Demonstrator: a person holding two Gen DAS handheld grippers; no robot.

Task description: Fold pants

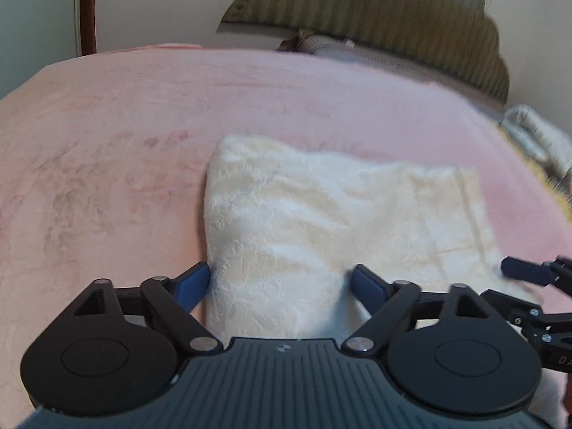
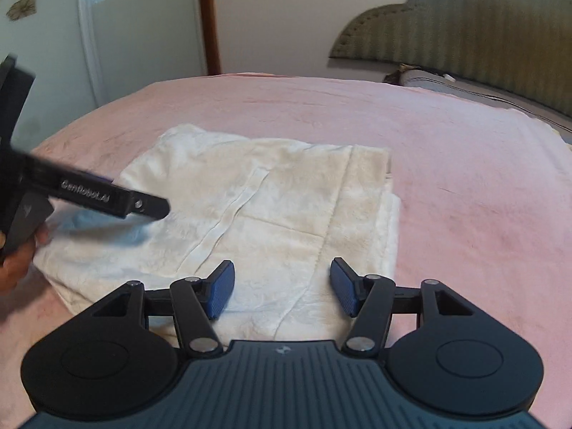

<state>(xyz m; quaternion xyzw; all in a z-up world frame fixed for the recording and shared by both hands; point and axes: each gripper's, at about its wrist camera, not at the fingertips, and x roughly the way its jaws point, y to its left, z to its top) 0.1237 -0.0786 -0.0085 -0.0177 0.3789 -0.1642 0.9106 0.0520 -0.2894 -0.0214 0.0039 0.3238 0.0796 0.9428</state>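
The near edge of the cream-white fleecy folded pants (image 1: 314, 221) is cut off in the left wrist view by the body of the left gripper (image 1: 280, 284), so that end of the fold cannot be made out. In the right wrist view the left gripper (image 2: 157, 209) reaches in from the left as a blurred black bar with lettering on its side, hiding part of the pants (image 2: 271, 214) beneath it; the hand (image 2: 16, 261) holding it shows only at the picture's edge. The right gripper (image 1: 518, 271) pokes into the left wrist view from the right, mostly cut off and smeared.

The pants lie folded into a rough rectangle on the bed's pink plush blanket (image 2: 464, 164), with a seam line running along the top layer and stacked layers showing at the right edge. The left gripper stands released, its blue pads wide apart with pants fabric between them but not pinched. The right gripper (image 2: 282, 287) is also released, pads apart over the near edge of the pants, gripping nothing.

Behind the bed rises an olive-green scalloped padded headboard (image 2: 464, 25), with a grey pillow (image 2: 447, 87) lying at its foot. A pale crumpled cloth (image 1: 536, 136) lies at the bed's far right, too blurred to identify. A brown wooden post (image 2: 209, 18) stands against the pale wall, beside a white panel (image 2: 53, 35) with brown flower prints.
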